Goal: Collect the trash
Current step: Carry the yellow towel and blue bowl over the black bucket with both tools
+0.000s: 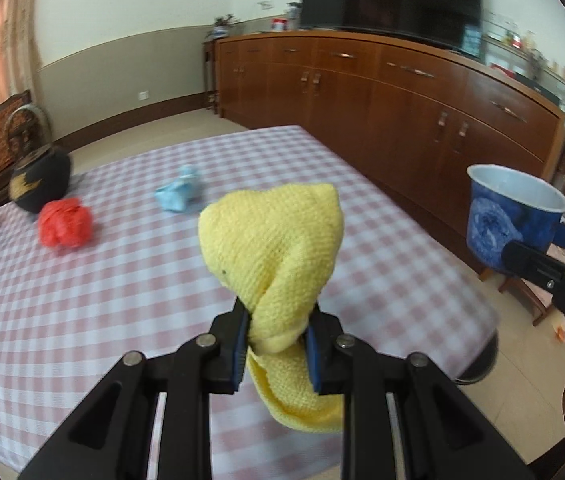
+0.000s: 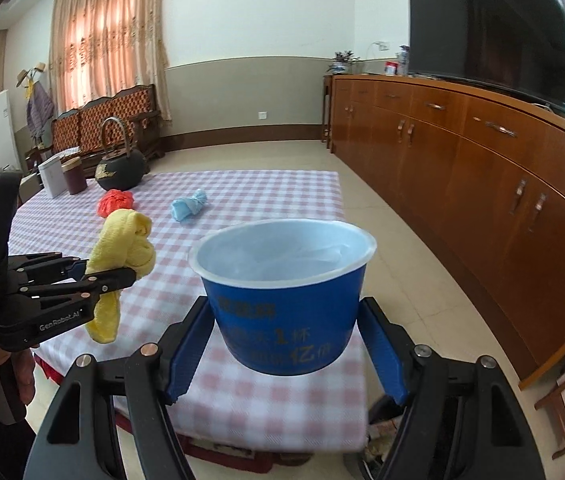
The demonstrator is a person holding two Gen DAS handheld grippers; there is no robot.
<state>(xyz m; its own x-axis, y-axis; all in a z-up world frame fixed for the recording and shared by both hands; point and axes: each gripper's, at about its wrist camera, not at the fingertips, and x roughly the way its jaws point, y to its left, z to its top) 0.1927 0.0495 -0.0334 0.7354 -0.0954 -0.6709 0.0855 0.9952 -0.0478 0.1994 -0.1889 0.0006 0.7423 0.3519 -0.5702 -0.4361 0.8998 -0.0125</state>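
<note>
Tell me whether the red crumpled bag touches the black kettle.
Cannot tell. In the left wrist view the red crumpled bag sits right against the black kettle; blur hides any gap or contact.

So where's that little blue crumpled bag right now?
The blue crumpled bag lies on the checked tablecloth toward its far end, just right of the red crumpled bag, with the black kettle behind them.

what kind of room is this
Most likely a home living or dining room: a table with a checked cloth, a long wooden sideboard carrying a big television, and curtains over the window.
</note>
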